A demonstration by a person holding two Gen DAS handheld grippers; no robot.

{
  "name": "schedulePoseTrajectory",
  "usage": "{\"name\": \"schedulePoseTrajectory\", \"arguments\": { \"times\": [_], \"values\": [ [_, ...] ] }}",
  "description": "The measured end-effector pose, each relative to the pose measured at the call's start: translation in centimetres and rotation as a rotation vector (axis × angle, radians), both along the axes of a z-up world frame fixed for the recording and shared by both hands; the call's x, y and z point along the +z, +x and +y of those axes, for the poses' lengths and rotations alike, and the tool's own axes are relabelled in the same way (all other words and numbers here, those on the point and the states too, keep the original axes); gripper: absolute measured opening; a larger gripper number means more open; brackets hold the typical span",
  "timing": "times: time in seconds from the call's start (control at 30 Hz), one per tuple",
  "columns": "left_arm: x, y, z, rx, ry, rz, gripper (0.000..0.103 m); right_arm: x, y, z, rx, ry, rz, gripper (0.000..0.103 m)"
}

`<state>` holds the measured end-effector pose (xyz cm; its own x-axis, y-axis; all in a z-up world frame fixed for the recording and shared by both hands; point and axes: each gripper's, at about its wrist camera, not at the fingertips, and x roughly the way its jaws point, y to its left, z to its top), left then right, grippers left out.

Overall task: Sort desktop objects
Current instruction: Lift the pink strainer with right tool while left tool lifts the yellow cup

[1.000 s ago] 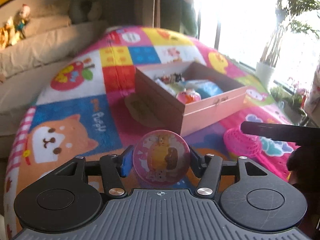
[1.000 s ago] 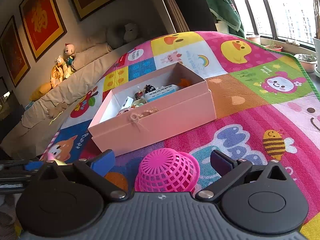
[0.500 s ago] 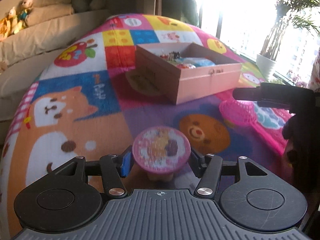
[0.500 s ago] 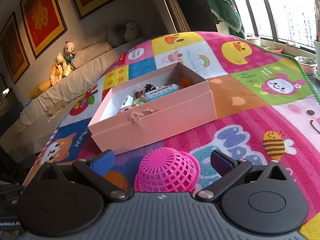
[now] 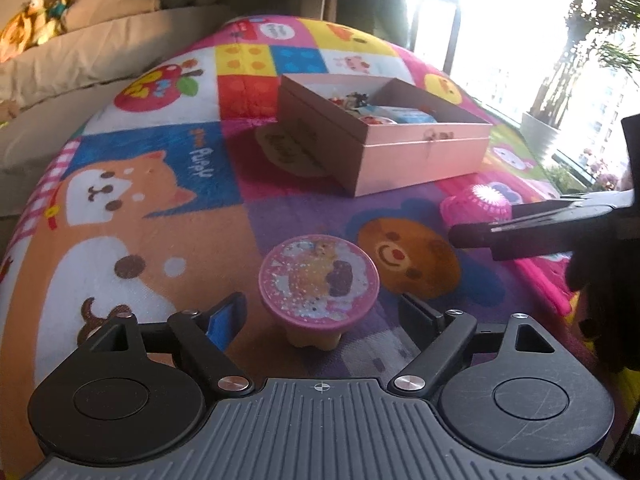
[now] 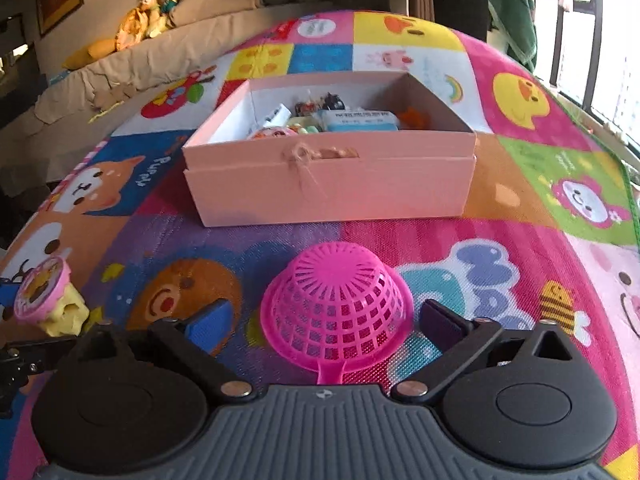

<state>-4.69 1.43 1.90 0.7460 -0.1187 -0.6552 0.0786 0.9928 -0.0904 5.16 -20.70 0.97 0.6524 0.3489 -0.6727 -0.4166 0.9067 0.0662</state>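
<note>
Resting dome-up, latticed plastic strainer (image 6: pixel 336 300) between open jaws.

Box (image 6: pixel 328 184) sits on the mat (image 6: pixel 560 160); strainer (image 6: pixel 336 304) before it; toy (image 5: pixel 318 284) left.

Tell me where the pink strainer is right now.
In the right wrist view the pink strainer lies upside down on the play mat, between the right gripper's open jaws, in front of the pink box.
</note>
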Motion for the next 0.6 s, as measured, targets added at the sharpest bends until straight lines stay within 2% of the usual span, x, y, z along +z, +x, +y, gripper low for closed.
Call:
{"name": "schedulePoseTrajectory", "arguments": {
  "times": [0.03, 0.07, 0.27, 0.4, 0.47, 0.5, 0.6],
  "values": [
    [0.0, 0.1, 0.0, 0.001, 0.001, 0.0, 0.088, 0.1, -0.2, 0.2, 0.012, -0.016, -0.007, 0.085],
    [0.0, 0.1, 0.1, 0.004, 0.001, 0.001, 0.088, 0.2, -0.3, 0.4, 0.028, -0.031, -0.011, 0.083],
    [0.0, -0.4, -0.1, -0.006, 0.025, -0.013, 0.087, 2.0, -1.9, 0.0, 0.083, -0.005, 0.02, 0.083],
    [0.3, -0.4, -0.7, -0.015, 0.083, -0.043, 0.078, 5.2, -3.6, -1.0, 0.128, 0.031, -0.019, 0.083],
    [0.3, 0.1, -0.9, -0.009, 0.098, -0.045, 0.07, 7.3, -4.4, -1.7, 0.145, 0.065, -0.059, 0.083],
    [0.4, 0.3, -0.9, -0.012, 0.102, -0.044, 0.061, 8.4, -4.8, -2.1, 0.15, 0.085, -0.084, 0.083],
    [1.6, 0.5, -1.0, -0.026, 0.099, -0.091, 0.061, 11.1, -5.8, -3.3, 0.146, 0.116, -0.16, 0.083]
  ]
}}
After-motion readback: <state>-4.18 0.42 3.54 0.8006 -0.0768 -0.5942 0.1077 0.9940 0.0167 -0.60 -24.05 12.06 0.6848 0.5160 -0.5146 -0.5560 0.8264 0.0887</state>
